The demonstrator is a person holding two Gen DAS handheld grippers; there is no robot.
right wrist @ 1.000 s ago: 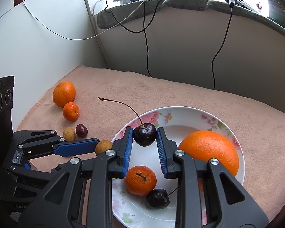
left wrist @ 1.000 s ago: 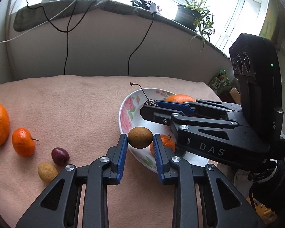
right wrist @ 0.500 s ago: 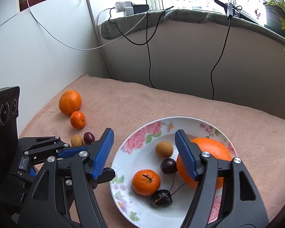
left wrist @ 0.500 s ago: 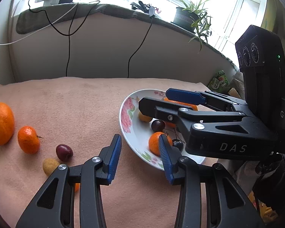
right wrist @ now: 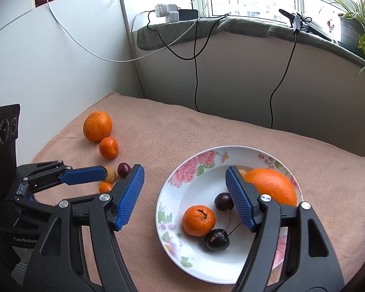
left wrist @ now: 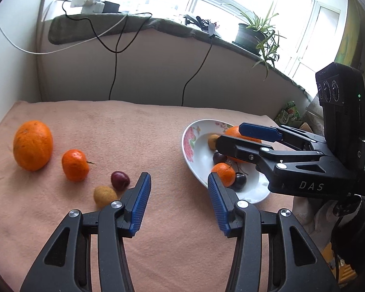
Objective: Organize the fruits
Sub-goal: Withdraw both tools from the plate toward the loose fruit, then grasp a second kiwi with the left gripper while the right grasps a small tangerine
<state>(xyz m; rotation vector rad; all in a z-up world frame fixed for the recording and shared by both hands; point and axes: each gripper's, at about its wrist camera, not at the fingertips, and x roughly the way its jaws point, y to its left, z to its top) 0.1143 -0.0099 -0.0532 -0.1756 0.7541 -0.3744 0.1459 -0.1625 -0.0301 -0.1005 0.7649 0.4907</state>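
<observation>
A flowered white plate (right wrist: 219,262) holds a big orange (right wrist: 271,186), a mandarin (right wrist: 198,220), two dark cherries (right wrist: 222,200) and a longan (right wrist: 242,172) half hidden by a finger. My right gripper (right wrist: 186,197) hangs open above the plate with nothing between its pads. My left gripper (left wrist: 178,202) is over the bare cloth left of the plate (left wrist: 197,155), jaws opening and empty. Ahead of it lie a longan (left wrist: 104,196), a cherry (left wrist: 120,180), a mandarin (left wrist: 75,165) and a big orange (left wrist: 32,145).
Pink cloth (left wrist: 133,126) covers the table, with a wall behind and at the left. Black cables (right wrist: 196,73) hang down from the sill. A small orange fruit (right wrist: 105,187) lies under the left gripper's finger (right wrist: 82,175). The table's right edge is just past the plate.
Both grippers opened: the left let its longan go and the right its cherry, and both fruits now lie in the plate. The left gripper drew back leftward off the plate; the right lifted slightly.
</observation>
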